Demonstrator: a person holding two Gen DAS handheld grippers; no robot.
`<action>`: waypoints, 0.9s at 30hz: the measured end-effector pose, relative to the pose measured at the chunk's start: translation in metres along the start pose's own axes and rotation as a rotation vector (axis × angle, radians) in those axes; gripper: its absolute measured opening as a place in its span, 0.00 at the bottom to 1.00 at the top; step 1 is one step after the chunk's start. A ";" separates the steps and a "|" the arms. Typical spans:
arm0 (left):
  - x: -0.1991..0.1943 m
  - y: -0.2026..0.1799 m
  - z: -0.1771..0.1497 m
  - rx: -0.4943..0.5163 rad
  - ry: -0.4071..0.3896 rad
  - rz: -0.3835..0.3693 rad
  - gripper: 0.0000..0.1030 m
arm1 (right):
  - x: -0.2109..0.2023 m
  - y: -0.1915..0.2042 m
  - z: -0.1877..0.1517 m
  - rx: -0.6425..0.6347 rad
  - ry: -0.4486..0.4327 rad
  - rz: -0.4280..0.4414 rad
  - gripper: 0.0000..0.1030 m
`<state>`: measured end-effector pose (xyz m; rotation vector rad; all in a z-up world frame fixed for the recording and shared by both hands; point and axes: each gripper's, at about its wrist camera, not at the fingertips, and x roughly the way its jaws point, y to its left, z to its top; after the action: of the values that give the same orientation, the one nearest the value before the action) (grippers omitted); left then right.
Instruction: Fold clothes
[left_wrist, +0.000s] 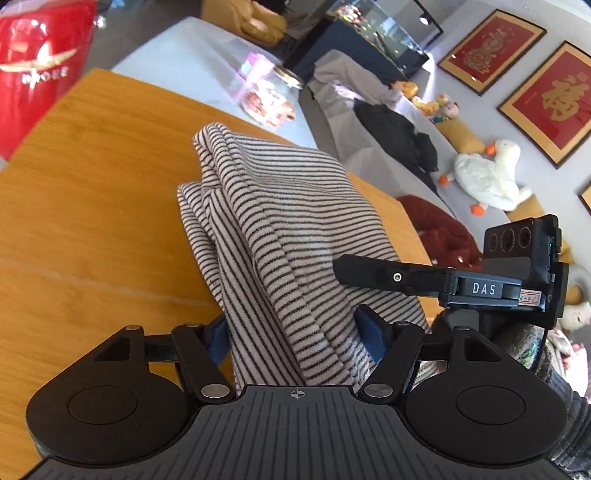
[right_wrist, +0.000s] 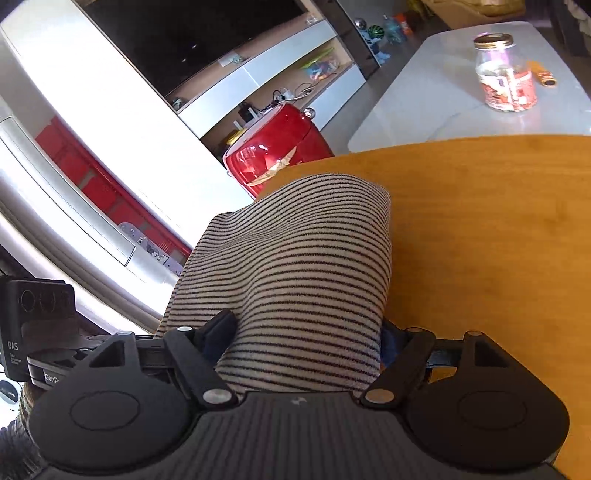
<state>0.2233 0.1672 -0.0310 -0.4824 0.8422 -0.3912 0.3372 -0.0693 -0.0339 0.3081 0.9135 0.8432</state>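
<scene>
A black-and-white striped garment (left_wrist: 280, 221) lies bunched in folds on the wooden table (left_wrist: 92, 221) and rises toward the camera. My left gripper (left_wrist: 295, 332) is shut on its near end, with the cloth filling the gap between the blue pads. A black finger (left_wrist: 369, 271) of the other gripper reaches over the cloth from the right. In the right wrist view the same striped garment (right_wrist: 295, 266) drapes from the table (right_wrist: 498, 240) into my right gripper (right_wrist: 306, 336), which is shut on a thick fold. The pads are mostly hidden by cloth.
A red glossy case (left_wrist: 37, 66) (right_wrist: 277, 147) stands beyond the table's edge. A glass jar (left_wrist: 269, 96) (right_wrist: 506, 74) sits on a white table (right_wrist: 424, 92). A grey sofa (left_wrist: 369, 147) holds dark clothes, a maroon garment (left_wrist: 436, 229) and a white duck plush (left_wrist: 487, 173).
</scene>
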 end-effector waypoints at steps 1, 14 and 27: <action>-0.002 0.007 0.008 0.002 -0.022 0.023 0.71 | 0.013 0.003 0.009 -0.011 0.003 0.008 0.75; -0.034 0.041 0.059 0.088 -0.210 0.150 0.68 | 0.058 0.020 0.066 -0.170 -0.071 -0.106 0.96; -0.013 0.030 0.037 0.143 -0.193 0.163 0.69 | 0.026 0.043 0.002 -0.314 -0.098 -0.319 0.99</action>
<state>0.2489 0.2074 -0.0181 -0.3105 0.6564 -0.2484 0.3254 -0.0210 -0.0232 -0.0690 0.7024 0.6566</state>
